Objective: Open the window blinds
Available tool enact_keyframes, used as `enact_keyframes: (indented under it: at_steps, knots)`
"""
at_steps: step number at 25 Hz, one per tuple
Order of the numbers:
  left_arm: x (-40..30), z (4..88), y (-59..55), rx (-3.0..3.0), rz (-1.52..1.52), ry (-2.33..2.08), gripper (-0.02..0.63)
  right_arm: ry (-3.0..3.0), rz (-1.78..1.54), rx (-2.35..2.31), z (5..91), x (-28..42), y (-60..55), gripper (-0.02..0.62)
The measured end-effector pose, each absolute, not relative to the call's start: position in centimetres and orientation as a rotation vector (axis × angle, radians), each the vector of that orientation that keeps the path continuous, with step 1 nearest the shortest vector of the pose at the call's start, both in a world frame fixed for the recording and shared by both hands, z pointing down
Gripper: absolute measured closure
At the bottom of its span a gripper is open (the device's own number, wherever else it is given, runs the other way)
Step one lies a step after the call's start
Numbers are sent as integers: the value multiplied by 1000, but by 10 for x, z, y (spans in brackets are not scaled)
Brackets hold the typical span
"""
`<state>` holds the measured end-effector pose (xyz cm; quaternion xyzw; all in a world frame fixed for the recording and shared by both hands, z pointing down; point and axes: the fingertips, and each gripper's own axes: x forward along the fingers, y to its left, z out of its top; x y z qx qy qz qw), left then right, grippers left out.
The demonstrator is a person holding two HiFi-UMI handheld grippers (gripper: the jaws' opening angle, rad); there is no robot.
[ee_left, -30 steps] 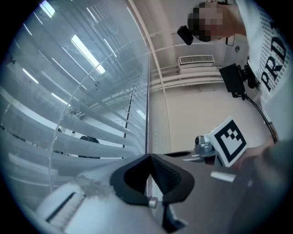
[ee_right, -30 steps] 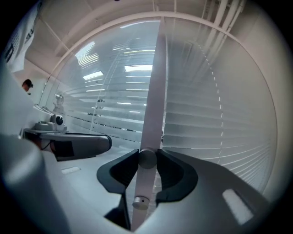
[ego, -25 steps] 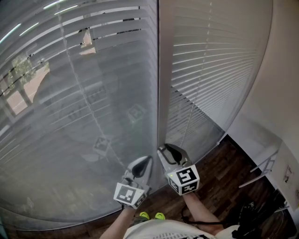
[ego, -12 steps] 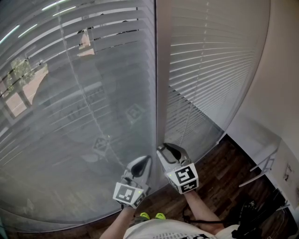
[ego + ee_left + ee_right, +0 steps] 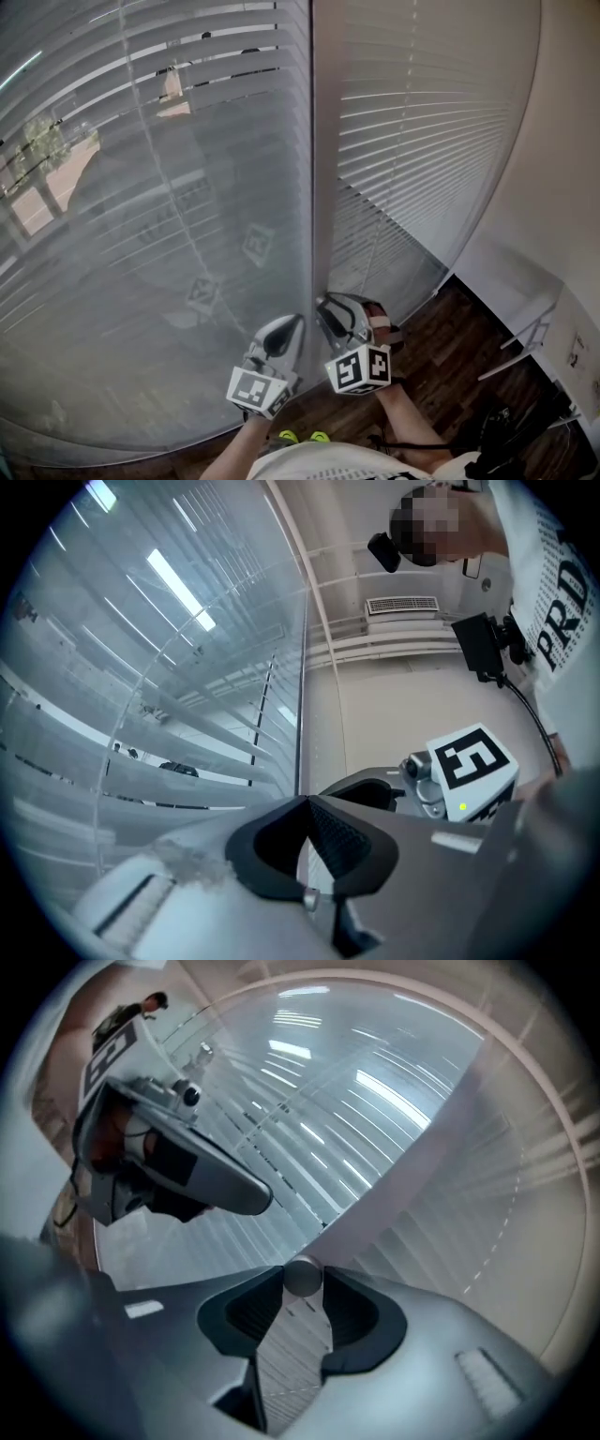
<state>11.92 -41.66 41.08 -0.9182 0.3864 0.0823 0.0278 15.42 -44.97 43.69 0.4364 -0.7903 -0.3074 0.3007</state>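
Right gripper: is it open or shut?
Shut. The right gripper pinches a round grey rod between its jaw tips.

Shirt (image 5: pixel 562 621) reads "PRD" (rest cut off).

Two grippers: left gripper (image 5: pixel 289 325), right gripper (image 5: pixel 329 304). Ahead of them are two blinds (image 5: pixel 141 216), one post (image 5: pixel 323 141), one wand (image 5: pixel 302 1277).

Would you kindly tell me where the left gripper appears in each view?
Head view: left gripper at bottom centre, just left of the post.
Left gripper view: the gripper fills the bottom centre, shut.
Right gripper view: upper left.
Shared landmark: the window post.
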Motion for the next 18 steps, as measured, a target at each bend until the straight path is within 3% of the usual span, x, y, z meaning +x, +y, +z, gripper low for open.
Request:
enact_keyframes:
  at_steps: [6,18]
  knots:
    - [119,412,-417,-2835,255,1184,612,-1935,-983,1124,438,151,-453,469]
    - [119,415,-416,-2844,244,1167,612,-1996,-934,1195,437,152,-454,469]
